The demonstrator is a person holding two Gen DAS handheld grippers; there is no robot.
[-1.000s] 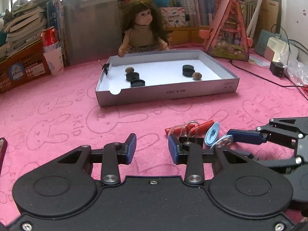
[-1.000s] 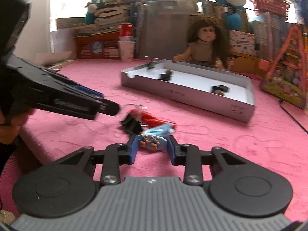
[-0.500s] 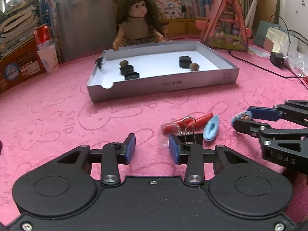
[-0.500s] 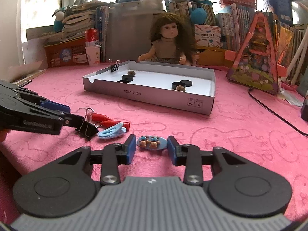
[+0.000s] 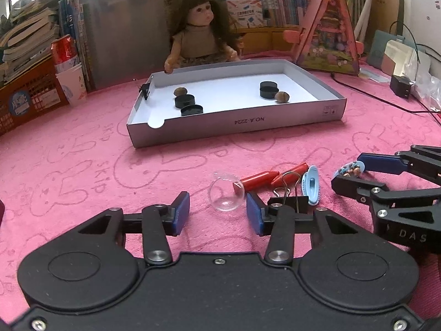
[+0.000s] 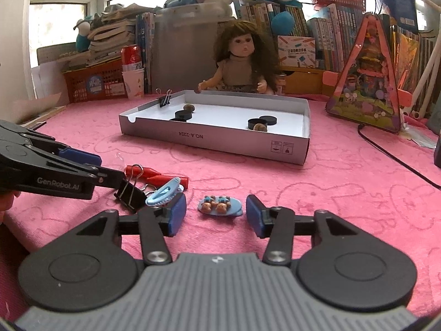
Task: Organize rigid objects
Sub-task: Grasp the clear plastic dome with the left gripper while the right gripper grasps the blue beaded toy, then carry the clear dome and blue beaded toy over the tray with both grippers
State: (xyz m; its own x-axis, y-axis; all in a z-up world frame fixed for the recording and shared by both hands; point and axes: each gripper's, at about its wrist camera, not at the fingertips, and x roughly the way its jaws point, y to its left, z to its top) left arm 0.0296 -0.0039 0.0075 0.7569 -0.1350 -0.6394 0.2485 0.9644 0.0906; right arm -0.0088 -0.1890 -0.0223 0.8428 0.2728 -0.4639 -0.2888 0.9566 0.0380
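A grey box lid (image 5: pixel 275 124) (image 6: pixel 220 140) holds black discs (image 5: pixel 268 88) and brown nuts (image 5: pixel 281 97); a binder clip (image 6: pixel 164 99) sits on its rim. On the pink cloth lie red crayons (image 5: pixel 260 180), a clear glass ball (image 5: pixel 226 193), a black binder clip (image 5: pixel 289 197) (image 6: pixel 129 193), a light blue hair clip (image 5: pixel 311 186) (image 6: pixel 165 194) and a blue bear hair clip (image 6: pixel 220 206) (image 5: pixel 350 168). My left gripper (image 5: pixel 217 213) is open, the glass ball just ahead of its fingertips. My right gripper (image 6: pixel 216 215) is open, with the bear clip between its fingertips.
A doll (image 5: pixel 201 33) sits behind the lid. A pink toy house (image 5: pixel 328 30), a black cable (image 5: pixel 386 102), a red can on a paper cup (image 5: pixel 67 69), an orange basket (image 5: pixel 24 96) and stacked books line the back.
Both grippers have opened wider. The right gripper has swung round to face the lid, with the bear clip still between its fingers. The left view now shows the glass ball.
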